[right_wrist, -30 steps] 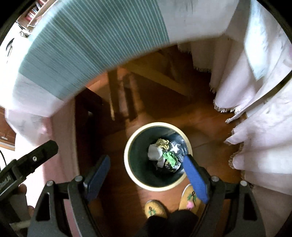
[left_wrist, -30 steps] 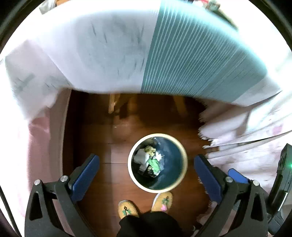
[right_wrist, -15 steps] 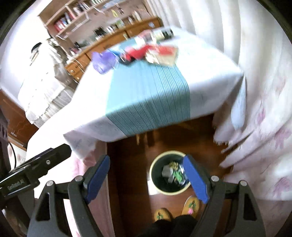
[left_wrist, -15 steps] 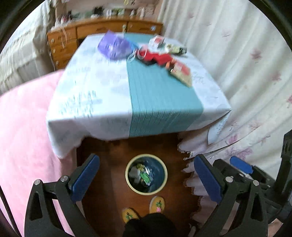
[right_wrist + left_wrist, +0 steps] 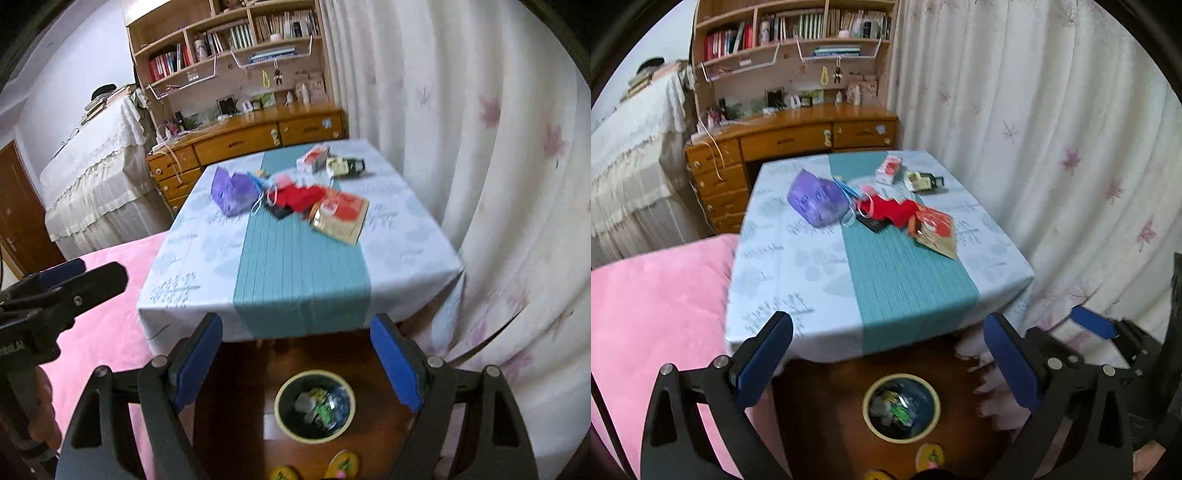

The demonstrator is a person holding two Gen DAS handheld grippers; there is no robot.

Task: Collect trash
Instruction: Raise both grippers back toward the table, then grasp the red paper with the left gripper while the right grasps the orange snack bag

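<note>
Both cameras have tipped way up since a second ago, when they were staring straight down into the bin with the cloth edge filling the top of the view; now the whole tabletop is in sight. Left gripper (image 5: 886, 354) has its blue-padded jaws spread wide with nothing between them, and the right gripper (image 5: 295, 354) is the same, wide and empty, both hanging over the near edge of the table with the white patterned cloth and teal striped runner (image 5: 908, 280). Down on the dark wood floor (image 5: 240, 406), the round dark trash bin with a cream rim (image 5: 901, 408) sits just in front of the table, with crumpled white and green scraps inside. Trash left on the table is bunched at the far half: a crumpled purple plastic bag (image 5: 816, 201) on the left, a red crumpled wrapper (image 5: 894, 208) next to it on the runner, a flat red and gold snack packet (image 5: 934, 230) just nearer on the right, and a small red and white box (image 5: 888, 168) plus a dark little carton (image 5: 923, 181) at the back. Pink blanket (image 5: 653, 310) sits to the left, floral white curtain (image 5: 1052, 147) on the right, wooden desk with bookshelves (image 5: 798, 136) behind
</note>
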